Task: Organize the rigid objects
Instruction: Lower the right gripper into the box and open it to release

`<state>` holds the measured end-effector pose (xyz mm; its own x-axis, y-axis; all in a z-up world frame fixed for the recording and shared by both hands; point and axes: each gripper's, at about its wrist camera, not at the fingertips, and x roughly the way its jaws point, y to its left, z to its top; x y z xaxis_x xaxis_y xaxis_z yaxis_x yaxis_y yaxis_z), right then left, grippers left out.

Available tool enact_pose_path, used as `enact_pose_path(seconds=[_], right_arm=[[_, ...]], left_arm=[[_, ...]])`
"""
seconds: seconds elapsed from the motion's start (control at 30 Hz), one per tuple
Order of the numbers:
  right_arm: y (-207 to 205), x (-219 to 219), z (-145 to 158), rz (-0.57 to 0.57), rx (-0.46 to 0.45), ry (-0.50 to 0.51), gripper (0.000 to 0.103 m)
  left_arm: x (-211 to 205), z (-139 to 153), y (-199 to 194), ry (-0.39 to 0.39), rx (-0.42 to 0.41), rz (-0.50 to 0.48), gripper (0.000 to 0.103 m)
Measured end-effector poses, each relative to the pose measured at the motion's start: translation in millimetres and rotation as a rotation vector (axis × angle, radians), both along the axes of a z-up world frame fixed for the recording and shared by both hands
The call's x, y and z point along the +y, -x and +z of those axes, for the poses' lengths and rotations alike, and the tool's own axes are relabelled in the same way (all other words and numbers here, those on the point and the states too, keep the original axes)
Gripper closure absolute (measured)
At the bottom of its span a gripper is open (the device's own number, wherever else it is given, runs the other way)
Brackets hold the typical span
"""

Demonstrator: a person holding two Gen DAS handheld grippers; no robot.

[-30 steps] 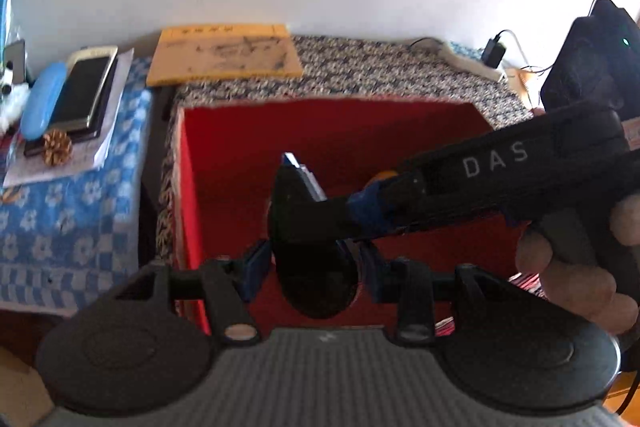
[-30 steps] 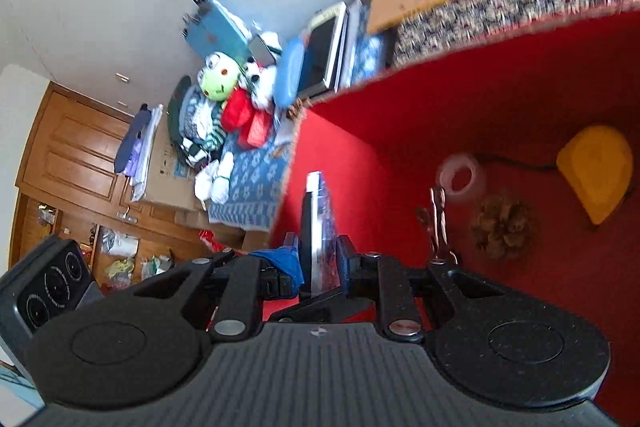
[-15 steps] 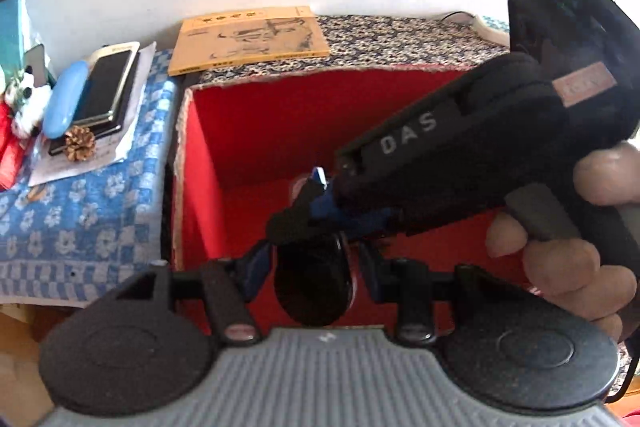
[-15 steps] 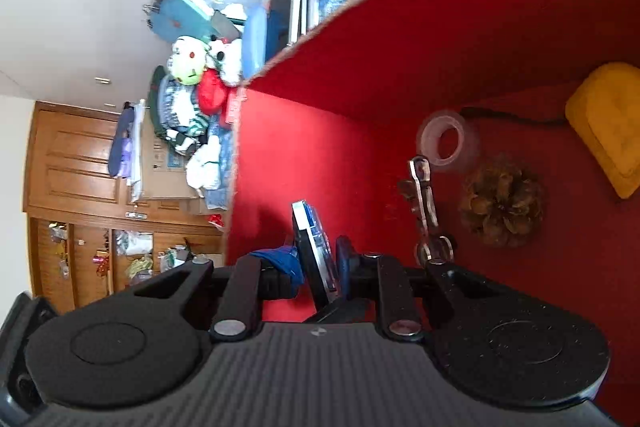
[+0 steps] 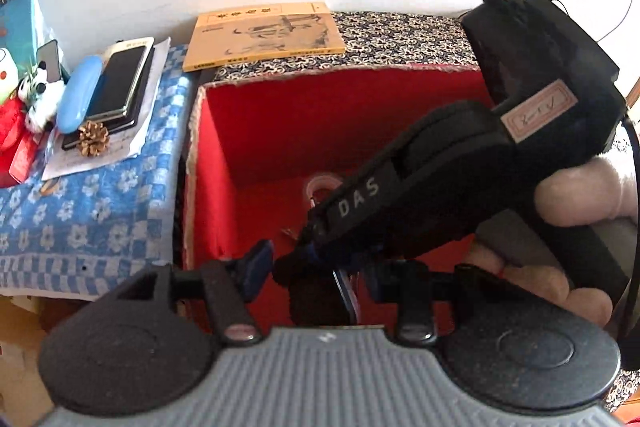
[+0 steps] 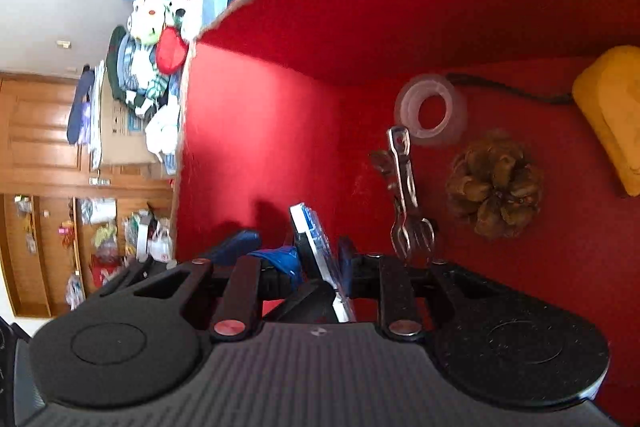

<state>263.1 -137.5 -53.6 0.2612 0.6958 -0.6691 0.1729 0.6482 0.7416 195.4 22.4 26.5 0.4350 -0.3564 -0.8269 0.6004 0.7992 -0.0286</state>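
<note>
I've got the flat black disc (image 6: 320, 247) pinched edge-on in my right gripper (image 6: 316, 259), reaching down inside the red box (image 6: 256, 131) so it can go to the floor near the left wall. That spot looks free: the tape roll (image 6: 430, 111), the metal clip (image 6: 404, 183), the pine cone (image 6: 496, 187) and the yellow piece (image 6: 612, 115) all lie further right. My left gripper (image 5: 316, 267) hangs at the box's near rim with its fingers spread, the disc between them but not gripped as far as I can judge, since the right tool crosses in front. Thin edge, so a tilt could let it slip
</note>
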Motion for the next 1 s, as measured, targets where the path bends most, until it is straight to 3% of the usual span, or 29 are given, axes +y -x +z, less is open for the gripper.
enact_pose_path(seconds=[0.33,0.5,0.7,1.0], right_arm=[[4,-10,-2,-0.033,-0.006,-0.026,0.095],[3,-10,-3,-0.01,0.004,-0.061,0.094],[5,-13,-1,-0.054,-0.003,-0.036,0.093],[19,-23,8,-0.14,-0.087,0.015,0.093]], left_arm=[[-5,0,1,-0.012,-0.007,-0.005,0.064],[-7,1,2,-0.025,-0.025,-0.005,0.057],[-1,2,0,-0.034,-0.034,0.003,0.047],[-7,1,-1,-0.042,-0.048,-0.015,0.046]])
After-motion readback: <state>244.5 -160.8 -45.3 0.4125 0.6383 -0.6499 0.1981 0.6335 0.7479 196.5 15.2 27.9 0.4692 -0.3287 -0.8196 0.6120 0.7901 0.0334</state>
